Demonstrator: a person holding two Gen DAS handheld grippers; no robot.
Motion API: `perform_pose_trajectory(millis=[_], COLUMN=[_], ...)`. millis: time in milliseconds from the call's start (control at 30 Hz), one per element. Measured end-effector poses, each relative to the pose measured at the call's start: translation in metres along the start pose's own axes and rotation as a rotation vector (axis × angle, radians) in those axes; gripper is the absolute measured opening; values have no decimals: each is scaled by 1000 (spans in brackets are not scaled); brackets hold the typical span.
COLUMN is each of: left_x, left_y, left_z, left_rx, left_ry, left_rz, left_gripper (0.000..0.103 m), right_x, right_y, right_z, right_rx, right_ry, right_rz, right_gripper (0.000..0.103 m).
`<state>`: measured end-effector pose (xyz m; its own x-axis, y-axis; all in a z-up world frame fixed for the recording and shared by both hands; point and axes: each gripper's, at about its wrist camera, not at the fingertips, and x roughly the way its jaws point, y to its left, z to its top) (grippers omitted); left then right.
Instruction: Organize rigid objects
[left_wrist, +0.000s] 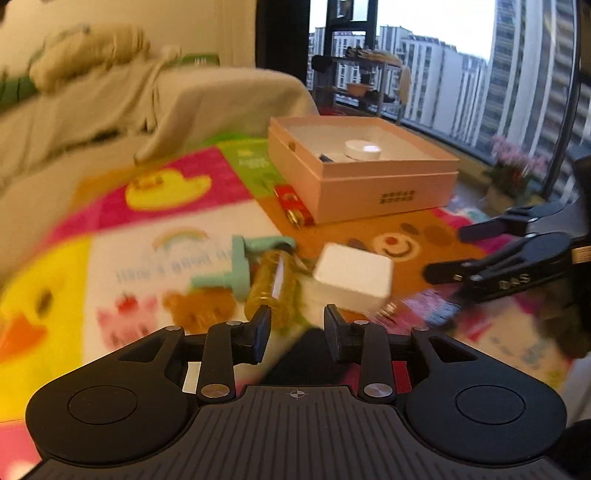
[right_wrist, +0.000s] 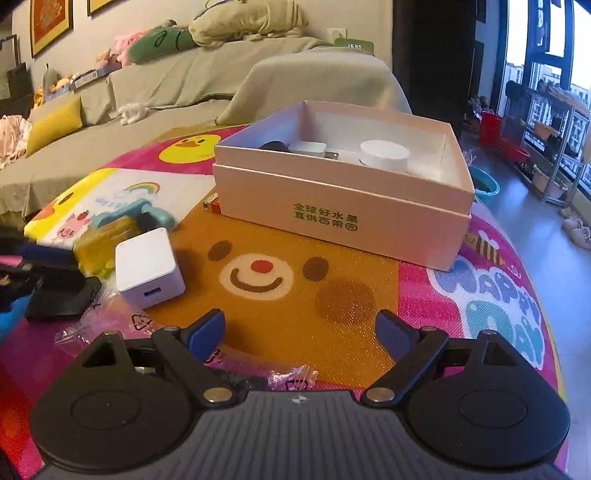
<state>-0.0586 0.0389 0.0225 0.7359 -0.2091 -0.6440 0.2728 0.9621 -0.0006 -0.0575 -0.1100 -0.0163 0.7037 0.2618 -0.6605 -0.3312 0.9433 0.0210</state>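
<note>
Play mat (right_wrist: 332, 332) with cartoon animals covers the surface; sofa (right_wrist: 166, 85) behind it.

Pink box (right_wrist: 343, 221), lid off, sits toward the mat's far right side, on the bear picture's far edge. Inside: a white round puck (right_wrist: 384, 155), a white plug (right_wrist: 308, 148), and something dark at the left wall, too hidden to name.

Red lighter (left_wrist: 293, 206) lies touching the box's left front corner.

White charger cube (right_wrist: 147, 267) sits on the mat's near left part, just left of the bear's face. Touching it on the far side: a yellow clear bottle (left_wrist: 275, 284), lying down, and a teal hook-shaped piece (left_wrist: 240, 269) beyond that. Left view is blurred here.

Left tool (left_wrist: 297, 326): fingers parted with nothing between them, low over the mat, just short of the bottle and cube.

Right tool (right_wrist: 299, 334): spread wide, nothing held, over the bear's face. Crumpled clear wrappers (right_wrist: 291, 380) beneath it.
</note>
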Motion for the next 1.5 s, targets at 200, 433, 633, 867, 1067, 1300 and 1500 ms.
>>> perform_pose_trajectory(millis=[200, 433, 633, 867, 1067, 1300, 1500], left_x=[16, 14, 27, 66, 89, 61, -3], left_y=[11, 17, 12, 19, 13, 30, 67], left_z=[16, 29, 34, 49, 57, 37, -4], left_rx=[-27, -83, -33, -38, 17, -52, -234], left_ry=[11, -31, -17, 47, 81, 19, -127], left_rz=[14, -37, -30, -24, -39, -92, -50], left_gripper=[35, 35, 35, 37, 33, 32, 32], right_x=[-29, -58, -26, -3, 1, 3, 3], right_y=[11, 70, 62, -11, -20, -15, -13], right_z=[3, -9, -19, -1, -2, 1, 3], right_rx=[-29, -252, -339, -22, 16, 31, 22], right_ry=[-91, -86, -43, 10, 22, 28, 43], right_rz=[80, 308, 34, -65, -38, -38, -38], right_gripper=[89, 89, 90, 96, 103, 103, 103])
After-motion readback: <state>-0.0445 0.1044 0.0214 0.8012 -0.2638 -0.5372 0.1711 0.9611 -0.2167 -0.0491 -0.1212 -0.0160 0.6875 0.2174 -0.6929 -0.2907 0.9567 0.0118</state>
